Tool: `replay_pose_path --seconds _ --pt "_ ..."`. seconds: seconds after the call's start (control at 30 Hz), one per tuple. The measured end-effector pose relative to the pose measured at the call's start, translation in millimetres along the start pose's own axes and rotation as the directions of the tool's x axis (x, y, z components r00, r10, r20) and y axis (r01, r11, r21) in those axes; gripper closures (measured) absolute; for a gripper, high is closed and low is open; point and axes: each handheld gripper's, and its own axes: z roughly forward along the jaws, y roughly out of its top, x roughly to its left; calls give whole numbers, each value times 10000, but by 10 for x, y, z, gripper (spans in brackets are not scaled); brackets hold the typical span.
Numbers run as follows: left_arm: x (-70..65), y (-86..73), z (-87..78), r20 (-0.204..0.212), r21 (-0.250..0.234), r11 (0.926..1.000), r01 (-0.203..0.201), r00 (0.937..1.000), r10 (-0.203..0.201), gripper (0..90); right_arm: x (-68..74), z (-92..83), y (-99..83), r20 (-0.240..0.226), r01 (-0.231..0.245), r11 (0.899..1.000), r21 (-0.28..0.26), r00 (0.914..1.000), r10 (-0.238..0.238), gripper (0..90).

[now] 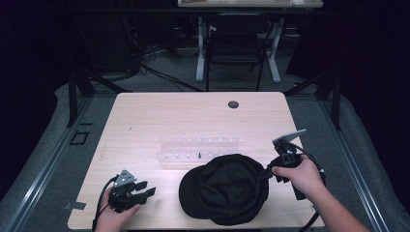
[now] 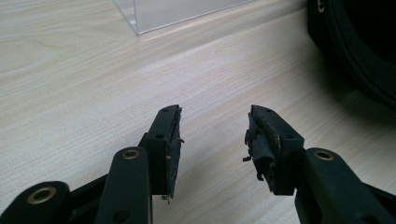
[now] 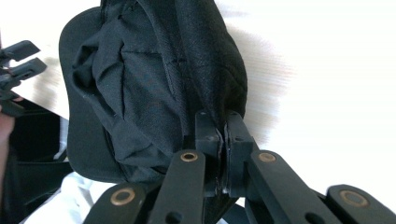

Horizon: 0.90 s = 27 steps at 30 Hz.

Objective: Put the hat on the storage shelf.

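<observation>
A black cap (image 1: 225,188) lies upside down near the table's front edge, its brim toward the left. My right gripper (image 1: 265,172) is shut on the cap's rear rim and holds that side lifted. In the right gripper view the jaws pinch the black fabric (image 3: 224,140), and the cap's (image 3: 140,79) hollow inside faces the camera. My left gripper (image 1: 149,188) rests low at the front left of the table, pointing right toward the cap. Its jaws stand open with nothing between them (image 2: 214,135). The cap's edge (image 2: 355,51) shows at the upper right of the left gripper view.
A clear plastic rack (image 1: 198,151) with small pegs stands behind the cap at the table's middle; its corner (image 2: 177,11) shows in the left gripper view. A round cable hole (image 1: 233,104) sits at the back. A chair (image 1: 234,46) and desk legs stand beyond the table.
</observation>
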Motion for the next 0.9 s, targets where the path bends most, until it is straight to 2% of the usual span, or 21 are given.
replay_pose_path --seconds 0.03,0.07,0.1,0.23,0.27,0.37,0.4,0.43,0.47,0.5,0.53,0.6,0.63,0.67,0.7,0.9 --pt "-8 -4 7 -110 -114 9999 43 9999 -44 541 38 -19 2 115 -91 9998 -161 9999 93 871" --pt "-8 -5 7 -101 -120 9999 54 9999 -56 541 52 -61 15 357 193 9998 45 9992 -194 871" --pt "-9 -6 6 -105 -128 9999 77 9999 -78 541 91 -76 19 485 129 9998 -149 9987 -122 871" --pt "-5 -7 4 -90 -135 9999 101 9999 -103 541 185 -198 48 1059 422 9991 66 9935 -426 871" --pt "7 -3 -7 101 10 10000 71 9999 -71 541 215 -214 46 1184 334 9994 -90 9925 -321 870" --pt "8 -3 -6 95 18 10000 56 9999 -56 541 274 -285 57 1269 291 9996 -53 9915 -282 870" --pt "1 -5 0 -23 -51 10000 58 10000 -58 540 309 -323 68 1314 340 9994 59 9907 -344 870" --pt "0 -4 0 -11 -33 10000 55 10000 -55 540 346 -337 65 1390 282 9995 -117 9899 -264 870" --pt "1 -4 0 -15 -27 10000 44 10000 -44 540 373 -370 69 1475 432 9991 -36 9882 -422 870" --pt "1 -3 1 -20 -39 10000 35 10000 -35 540 414 -393 71 1539 393 9992 -87 9874 -375 870" --pt "1 -3 1 -25 -32 10000 29 10000 -29 540 466 -450 77 1734 569 9983 76 9832 -574 870" --pt "-1 -4 1 -17 -14 10000 49 10000 -49 540 498 -470 81 1747 567 9984 3 9830 -559 870" --pt "-1 -4 1 -17 -12 10000 50 10000 -50 540 538 -491 83 1862 534 9985 -80 9812 -510 870" --pt "-1 -5 0 -14 -18 10000 51 10000 -51 540 551 -524 94 1980 668 9976 178 9778 -690 869" --pt "0 -5 0 -5 -19 10000 64 10000 -64 540 577 -532 92 2050 614 9981 16 9769 -605 868" --pt "7 -10 6 72 -29 9999 118 9999 -118 540 669 -619 132 2570 715 9973 148 9637 -729 868"
